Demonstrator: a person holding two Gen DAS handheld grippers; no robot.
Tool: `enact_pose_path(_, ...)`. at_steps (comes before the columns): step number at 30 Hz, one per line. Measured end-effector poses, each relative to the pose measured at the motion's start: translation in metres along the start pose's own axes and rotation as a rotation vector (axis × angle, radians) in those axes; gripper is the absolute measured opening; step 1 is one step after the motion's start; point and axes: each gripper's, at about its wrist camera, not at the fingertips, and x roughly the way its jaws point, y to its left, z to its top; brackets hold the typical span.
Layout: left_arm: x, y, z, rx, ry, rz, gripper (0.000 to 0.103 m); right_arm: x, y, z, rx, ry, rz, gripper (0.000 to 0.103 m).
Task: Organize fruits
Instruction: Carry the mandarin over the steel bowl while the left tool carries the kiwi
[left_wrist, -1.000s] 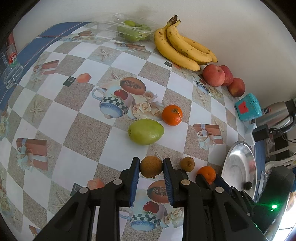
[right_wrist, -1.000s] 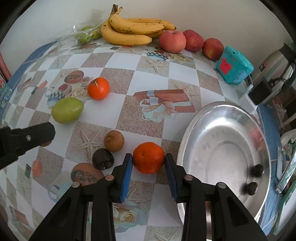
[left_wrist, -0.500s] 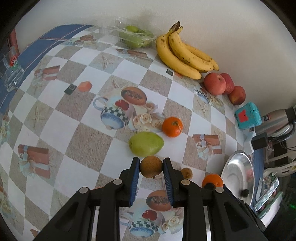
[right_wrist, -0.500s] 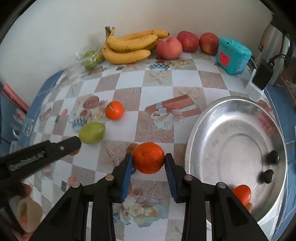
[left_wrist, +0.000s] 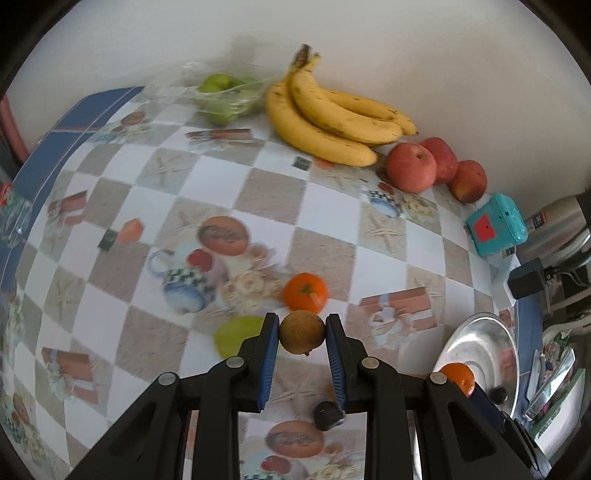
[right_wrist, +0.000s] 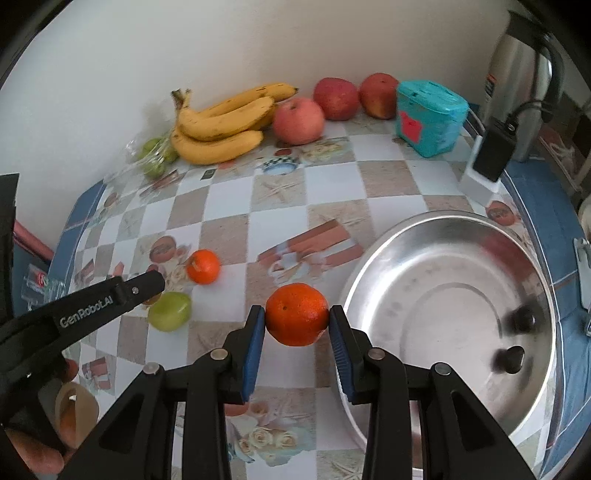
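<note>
My left gripper (left_wrist: 301, 334) is shut on a small brown round fruit (left_wrist: 301, 332), held above the checked tablecloth. My right gripper (right_wrist: 296, 317) is shut on an orange (right_wrist: 297, 314), lifted beside the left rim of the steel bowl (right_wrist: 454, 236). In the left wrist view that same held orange (left_wrist: 458, 376) shows in front of the steel bowl (left_wrist: 476, 339). On the cloth lie a second orange (left_wrist: 306, 291) (right_wrist: 203, 266), a green mango (left_wrist: 236, 334) (right_wrist: 170, 311) and a small dark fruit (left_wrist: 328, 414). Two dark fruits (right_wrist: 511, 358) sit inside the bowl.
Along the back wall are bananas (left_wrist: 332, 118), three red apples (left_wrist: 412, 166), a clear bag of green fruit (left_wrist: 221, 98) and a teal box (left_wrist: 496, 225). A black charger (right_wrist: 493, 155) and a steel kettle (right_wrist: 521, 70) stand at the right. A hand (right_wrist: 44, 454) holds the left gripper.
Both grippers have risen off the cloth with their fruit. The right one has carried its orange rightward beside the bowl and rolled; the left one has lifted the brown fruit clear of the mango.
</note>
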Motion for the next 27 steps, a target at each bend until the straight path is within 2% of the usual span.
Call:
enact_pose_path(7,0.002,-0.040,-0.006,0.068,0.010,-0.059,0.028,-0.008,-0.046,0.002,0.102,-0.012,-0.060,0.037)
enact_pose_path(16,0.014,-0.076,-0.031,0.182,0.043,-0.072,0.028,-0.015,-0.115,-0.005,0.280,-0.012,-0.135,0.037)
enact_pose_path(23,0.015,-0.115,-0.060,0.314,0.072,-0.114,0.028,-0.019,-0.134,-0.010,0.342,-0.018,-0.160,0.037)
enact_pose_path(27,0.021,-0.126,-0.072,0.345,0.118,-0.140,0.028,-0.015,-0.133,-0.010,0.341,-0.004,-0.153,0.037)
